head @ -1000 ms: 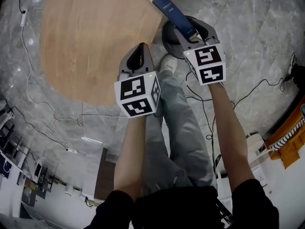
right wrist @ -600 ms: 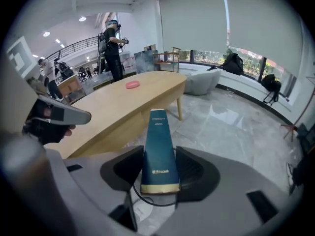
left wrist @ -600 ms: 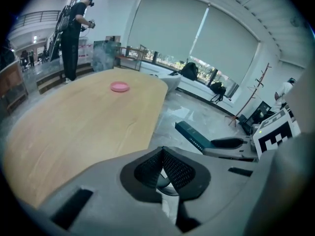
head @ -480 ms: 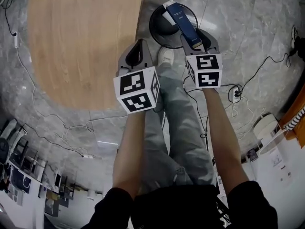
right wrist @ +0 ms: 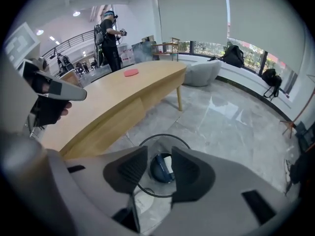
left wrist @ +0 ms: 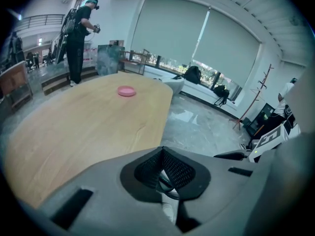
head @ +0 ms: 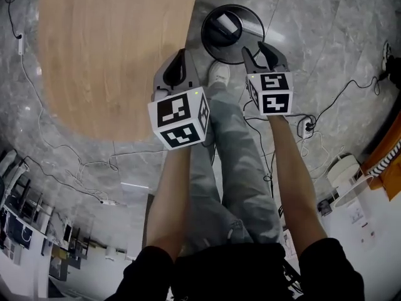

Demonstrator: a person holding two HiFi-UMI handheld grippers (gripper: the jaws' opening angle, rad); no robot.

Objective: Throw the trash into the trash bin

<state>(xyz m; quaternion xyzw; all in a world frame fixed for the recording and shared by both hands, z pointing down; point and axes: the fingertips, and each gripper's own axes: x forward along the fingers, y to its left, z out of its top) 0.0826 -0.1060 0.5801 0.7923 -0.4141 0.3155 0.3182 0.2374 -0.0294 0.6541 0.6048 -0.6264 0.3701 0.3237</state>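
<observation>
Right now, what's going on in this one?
A person stands beside a wooden table with tongs in each hand, over a round trash bin on the floor. The blue box already lies inside the bin. The right tongs hang above it, open and empty, their jaws having just been closing a little. The left tongs are shut, holding nothing, by the table's edge.

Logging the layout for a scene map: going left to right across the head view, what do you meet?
Wooden table, left gripper, trash bin, right gripper (jaws just closing somewhat, nothing between them), power strip on the floor.
</observation>
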